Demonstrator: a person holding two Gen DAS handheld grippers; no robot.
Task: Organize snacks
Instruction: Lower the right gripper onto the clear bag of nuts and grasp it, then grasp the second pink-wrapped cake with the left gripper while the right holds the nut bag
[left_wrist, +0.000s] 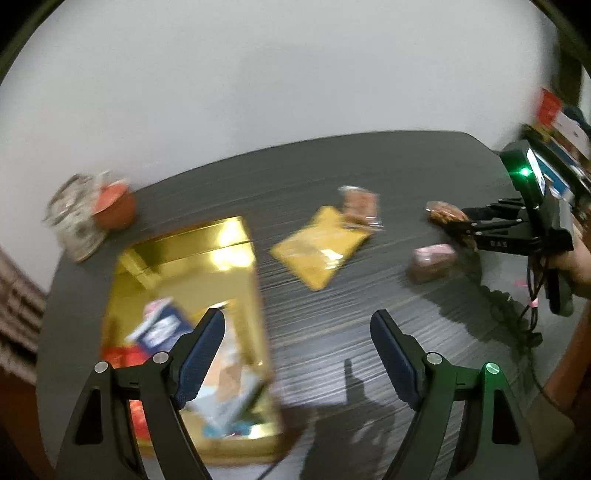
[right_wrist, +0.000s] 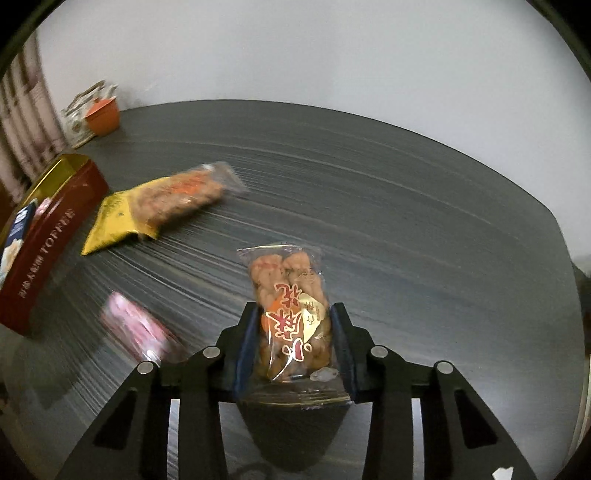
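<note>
My right gripper (right_wrist: 293, 314) is shut on a clear packet of brown twisted snacks (right_wrist: 290, 295) with red lettering, its pads pressing both sides just above the dark table (right_wrist: 406, 221). In the left wrist view the same gripper (left_wrist: 465, 218) shows at the right with the packet (left_wrist: 441, 210) in it. My left gripper (left_wrist: 297, 325) is open and holds nothing, hovering at the right edge of the open gold tin (left_wrist: 192, 258), which holds several snack packs. A yellow packet (left_wrist: 319, 251), a second clear snack packet (left_wrist: 360, 203) and a pink packet (left_wrist: 432, 260) lie on the table.
An orange cup (left_wrist: 114, 208) and a patterned glass jar (left_wrist: 74, 221) stand at the table's far left corner by the white wall. The tin's red side (right_wrist: 48, 254) reads TOFFEE. A hand (left_wrist: 576, 266) and cables sit at the right. Shelved boxes (left_wrist: 561, 122) are behind.
</note>
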